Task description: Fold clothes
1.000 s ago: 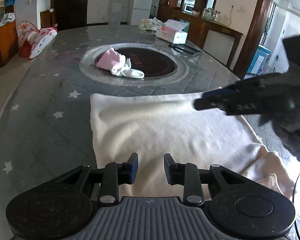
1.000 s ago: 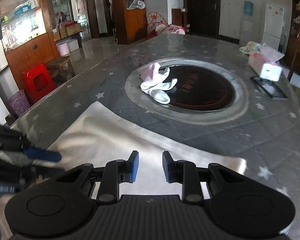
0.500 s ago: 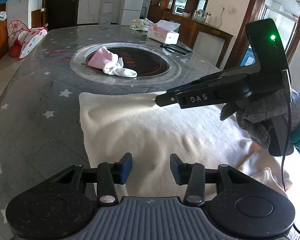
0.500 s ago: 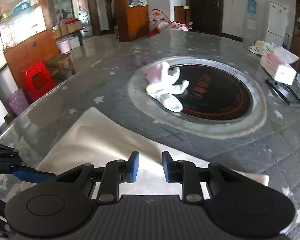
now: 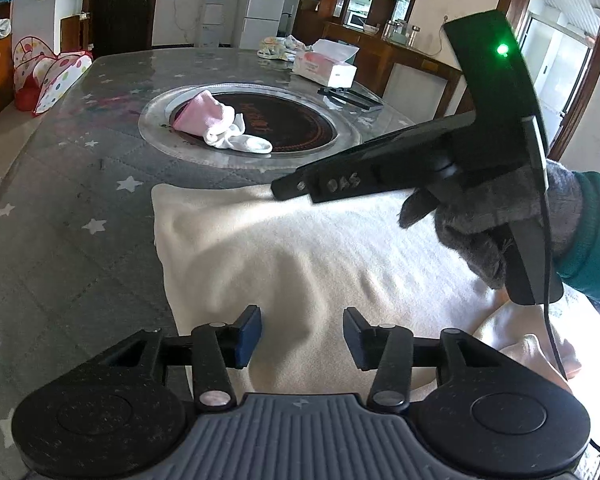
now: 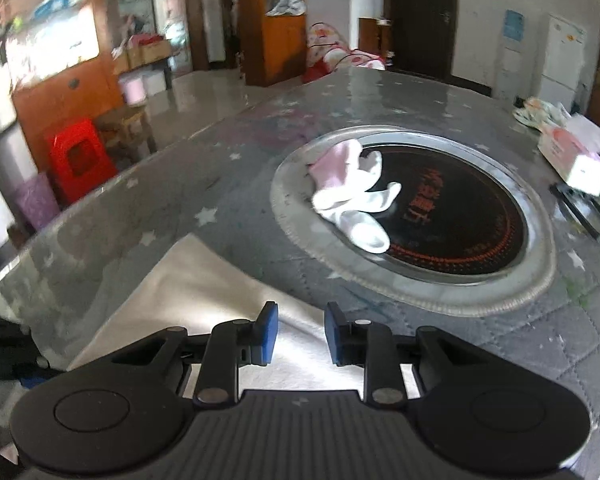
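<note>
A cream cloth (image 5: 300, 252) lies spread on the grey star-patterned table; it also shows in the right wrist view (image 6: 188, 288). My left gripper (image 5: 302, 334) is open and empty, low over the cloth's near edge. My right gripper (image 6: 298, 336) is open and empty over the cloth's far edge. In the left wrist view the right gripper (image 5: 278, 191) reaches in from the right, held by a grey-gloved hand (image 5: 500, 228), its tip at the cloth's far edge. Part of the cloth lies bunched at the near right (image 5: 532, 348).
A pink and white garment (image 5: 220, 124) lies on the round black hotplate (image 5: 300, 124) in the table's middle; both show in the right wrist view, garment (image 6: 352, 188) on hotplate (image 6: 460, 220). A tissue box (image 5: 324, 66) and a black tray (image 5: 350, 98) stand at the far right.
My left gripper has opened wider. My right gripper has moved forward along the cloth's far edge, toward the hotplate, and has come into the left wrist view.
</note>
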`<control>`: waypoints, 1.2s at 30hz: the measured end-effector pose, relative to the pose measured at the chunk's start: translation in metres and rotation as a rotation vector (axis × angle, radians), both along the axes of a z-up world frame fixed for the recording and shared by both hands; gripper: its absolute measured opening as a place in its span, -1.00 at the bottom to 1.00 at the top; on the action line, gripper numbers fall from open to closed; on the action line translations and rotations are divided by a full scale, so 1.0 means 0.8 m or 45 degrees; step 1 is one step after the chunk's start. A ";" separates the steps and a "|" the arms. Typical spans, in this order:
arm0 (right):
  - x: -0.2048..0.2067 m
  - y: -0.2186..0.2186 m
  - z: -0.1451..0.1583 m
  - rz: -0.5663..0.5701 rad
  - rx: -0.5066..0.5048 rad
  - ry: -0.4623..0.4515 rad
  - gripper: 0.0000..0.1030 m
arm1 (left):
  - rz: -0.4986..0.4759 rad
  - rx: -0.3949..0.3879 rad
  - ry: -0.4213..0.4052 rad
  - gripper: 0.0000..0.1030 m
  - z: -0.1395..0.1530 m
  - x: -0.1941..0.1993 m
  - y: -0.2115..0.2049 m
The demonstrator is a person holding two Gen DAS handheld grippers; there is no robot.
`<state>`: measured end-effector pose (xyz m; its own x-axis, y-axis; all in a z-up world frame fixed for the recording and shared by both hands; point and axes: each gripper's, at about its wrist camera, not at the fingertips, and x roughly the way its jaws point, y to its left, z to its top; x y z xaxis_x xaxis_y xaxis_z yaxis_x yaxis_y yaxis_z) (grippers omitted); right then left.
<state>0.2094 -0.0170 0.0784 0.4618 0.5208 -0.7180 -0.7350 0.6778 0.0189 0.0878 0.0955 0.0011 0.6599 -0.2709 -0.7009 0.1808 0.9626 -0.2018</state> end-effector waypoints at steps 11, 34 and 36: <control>0.013 0.007 -0.003 -0.050 -0.010 -0.068 -0.44 | 0.004 -0.001 0.002 0.01 0.000 0.000 0.001; -0.009 -0.115 0.003 -0.135 -0.063 -0.022 -0.24 | 0.031 0.022 -0.002 0.19 -0.001 -0.006 0.000; -0.012 -0.145 0.000 -0.199 -0.064 -0.007 -0.24 | 0.041 0.027 -0.004 0.20 -0.001 -0.007 0.000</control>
